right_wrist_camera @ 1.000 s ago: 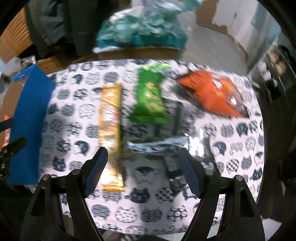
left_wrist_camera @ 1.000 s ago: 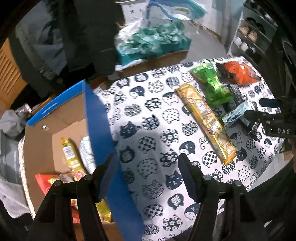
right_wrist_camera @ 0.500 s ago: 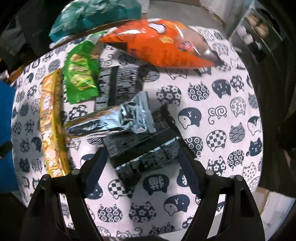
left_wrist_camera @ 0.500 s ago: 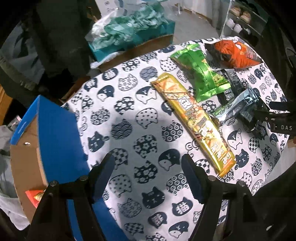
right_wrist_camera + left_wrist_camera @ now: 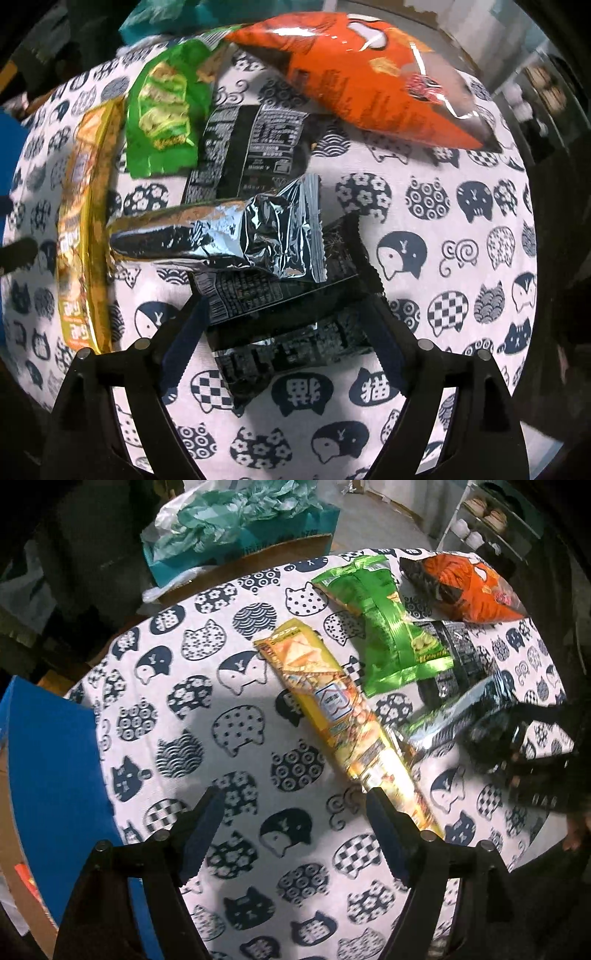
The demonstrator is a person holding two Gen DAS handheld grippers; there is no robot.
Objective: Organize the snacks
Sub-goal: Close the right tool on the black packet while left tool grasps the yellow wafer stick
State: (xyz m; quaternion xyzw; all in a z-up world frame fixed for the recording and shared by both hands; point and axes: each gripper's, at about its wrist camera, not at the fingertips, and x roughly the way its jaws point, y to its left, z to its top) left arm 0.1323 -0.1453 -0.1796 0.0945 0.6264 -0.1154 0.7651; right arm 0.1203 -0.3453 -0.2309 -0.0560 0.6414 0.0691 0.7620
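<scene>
Snack packs lie on a cat-print tablecloth (image 5: 236, 734). My left gripper (image 5: 291, 814) points down over bare cloth, its jaws opening with nothing between them. The near end of a long yellow pack (image 5: 332, 709) lies beside its right finger. My right gripper (image 5: 284, 317) hangs just above two stacked black packs (image 5: 280, 295). Its jaws are opening astride them, and the pads do not press on them. A crumpled silver pack (image 5: 236, 236) rests on the black ones. Behind lie a green bag (image 5: 162, 110), an orange bag (image 5: 369, 81) and another black pack (image 5: 251, 147).
A cardboard box with a blue flap (image 5: 48, 757) stands off the table's left edge. Beyond the far edge sits a box of teal wrapping (image 5: 240, 520), and a white shelf with bowls (image 5: 480, 520) stands at the back right. The table's right edge (image 5: 528, 221) drops into darkness.
My left gripper has left the blue-flapped box, crossed onto the tablecloth and come lower near the yellow pack. My right gripper has sunk closer to the black packs. Both jaws stand wider.
</scene>
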